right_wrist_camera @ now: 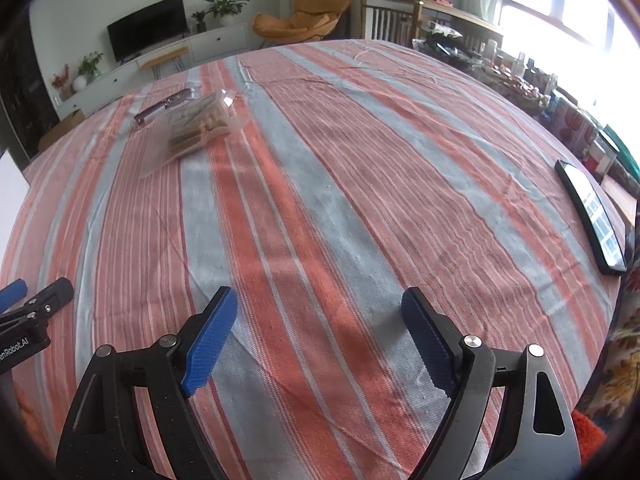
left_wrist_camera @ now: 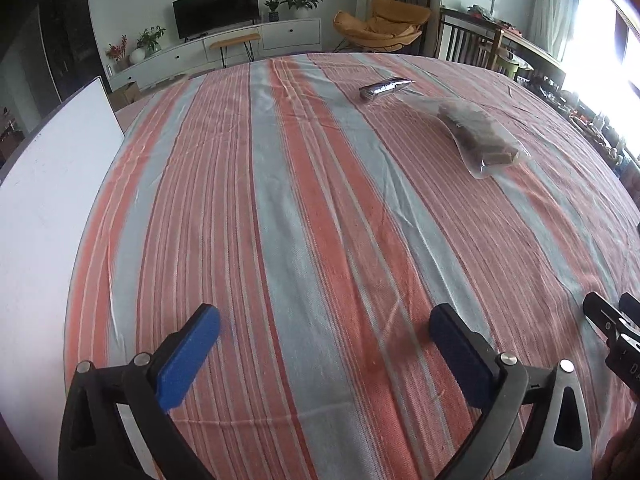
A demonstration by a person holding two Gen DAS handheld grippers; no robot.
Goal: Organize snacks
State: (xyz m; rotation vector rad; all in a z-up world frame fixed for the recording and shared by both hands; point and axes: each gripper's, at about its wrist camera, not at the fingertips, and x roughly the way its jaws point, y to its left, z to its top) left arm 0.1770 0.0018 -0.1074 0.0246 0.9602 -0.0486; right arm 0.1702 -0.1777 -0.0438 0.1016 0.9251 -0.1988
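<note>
A clear bag of brown biscuits lies on the striped tablecloth at the far right; it also shows in the right wrist view at the far left. A silver foil snack packet lies just beyond it, also in the right wrist view. My left gripper is open and empty above the near cloth. My right gripper is open and empty, well short of the snacks. Each gripper shows at the edge of the other's view: the right gripper and the left gripper.
A white board lies along the table's left side. A black phone lies at the right edge of the table. Cluttered shelves and boxes stand past the right edge. A TV, cabinet and orange chair are far behind.
</note>
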